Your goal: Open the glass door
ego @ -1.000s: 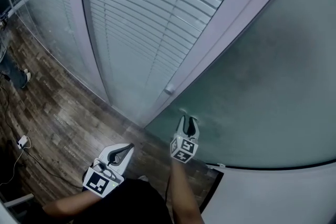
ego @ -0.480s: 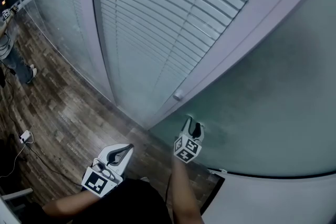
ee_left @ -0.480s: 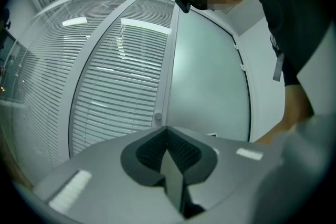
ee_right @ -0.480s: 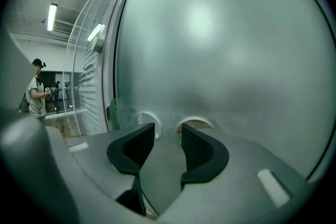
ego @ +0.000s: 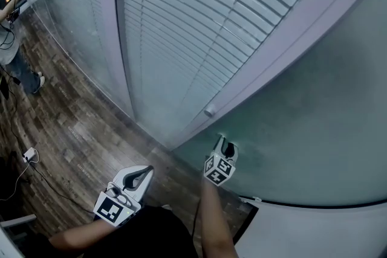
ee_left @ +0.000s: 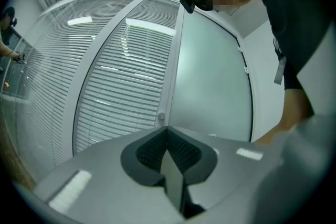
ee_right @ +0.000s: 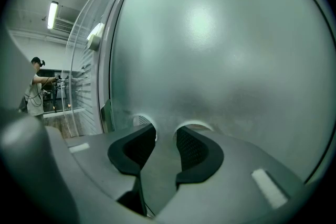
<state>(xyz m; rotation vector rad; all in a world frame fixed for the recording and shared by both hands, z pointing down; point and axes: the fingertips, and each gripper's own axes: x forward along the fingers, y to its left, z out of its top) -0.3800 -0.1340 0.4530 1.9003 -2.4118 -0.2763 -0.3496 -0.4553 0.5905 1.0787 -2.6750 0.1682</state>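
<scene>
The frosted glass door fills the right of the head view. My right gripper has both fingertips against the pane, close to its left edge. In the right gripper view the door sits right in front of my right gripper. Its jaws are apart and have just been closing, with nothing between the pads. My left gripper hangs back over the floor, shut and empty. In its own view my left gripper points at the door.
A pale frame post with a small round knob borders the door. Glass panels with slatted blinds run to the left. A person stands far left on the wooden floor, near a white adapter and cable. A white wall lies at lower right.
In the head view my right gripper and the knob have drifted slightly right and down. The person at the far left shows more. My left gripper has stayed put.
</scene>
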